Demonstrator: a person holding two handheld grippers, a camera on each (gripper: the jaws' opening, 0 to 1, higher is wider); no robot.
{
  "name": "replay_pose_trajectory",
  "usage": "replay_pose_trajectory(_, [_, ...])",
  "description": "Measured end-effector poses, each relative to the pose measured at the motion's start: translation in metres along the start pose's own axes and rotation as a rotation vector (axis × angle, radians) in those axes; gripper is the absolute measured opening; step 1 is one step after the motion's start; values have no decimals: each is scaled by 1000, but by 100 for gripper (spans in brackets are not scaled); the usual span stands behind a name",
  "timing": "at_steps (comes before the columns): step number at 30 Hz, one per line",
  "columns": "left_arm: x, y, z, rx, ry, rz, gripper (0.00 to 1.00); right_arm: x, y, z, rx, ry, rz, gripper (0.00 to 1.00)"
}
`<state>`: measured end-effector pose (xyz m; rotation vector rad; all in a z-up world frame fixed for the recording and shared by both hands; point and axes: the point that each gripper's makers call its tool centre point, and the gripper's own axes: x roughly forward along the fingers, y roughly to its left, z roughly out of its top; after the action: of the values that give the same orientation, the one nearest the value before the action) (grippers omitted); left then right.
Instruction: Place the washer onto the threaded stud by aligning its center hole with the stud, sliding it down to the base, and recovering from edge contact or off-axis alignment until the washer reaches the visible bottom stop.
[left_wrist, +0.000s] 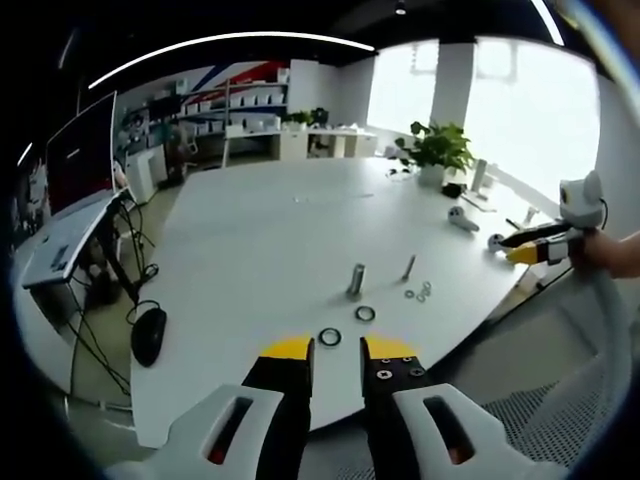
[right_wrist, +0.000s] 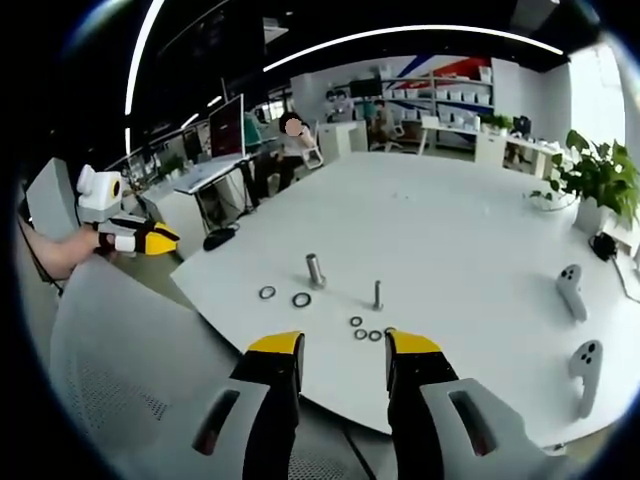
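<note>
Between the yellow-tipped jaws of the left gripper (left_wrist: 337, 352) nothing is held; the jaws stand apart, above the near table edge. The right gripper (right_wrist: 344, 348) is likewise parted and empty, and hovers short of the parts.

Step in hand, as judged: approach, before any pickup. No washer is on a stud yet.

Task parts lie on the white table (left_wrist: 250, 250):
- two dark rings (left_wrist: 347, 326), just beyond the left gripper;
- a thick stud (left_wrist: 356, 279), upright behind them;
- a thin threaded stud (left_wrist: 408, 267) beside it;
- small washers (left_wrist: 419, 293), clustered at its foot.

Next move calls for lowering one gripper onto a single washer, pinching its edge, then centring its hole over the stud.

Obstructions: the clustered washers lie close together, so adjacent ones may shift. Two white controllers (right_wrist: 577, 325) and a potted plant (left_wrist: 437, 150) stand well apart. A person's hand holds each gripper.
</note>
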<state>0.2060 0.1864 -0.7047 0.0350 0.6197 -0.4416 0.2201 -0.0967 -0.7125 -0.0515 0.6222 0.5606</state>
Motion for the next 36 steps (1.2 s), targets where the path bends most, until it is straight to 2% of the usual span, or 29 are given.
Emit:
replay_pose_trajectory(12, [0,0,-2,-1,8,-3,16,-2,-3,3,18,-21,-16,35])
replay_pose_trajectory(32, [1,3,0,-5,4,12,15,-1,-4,1,20,-12,-15,34])
replay_pose_trajectory(36, [2,1,-4,-3,23,1,16,-1,-4,1,22,-12,-15,35])
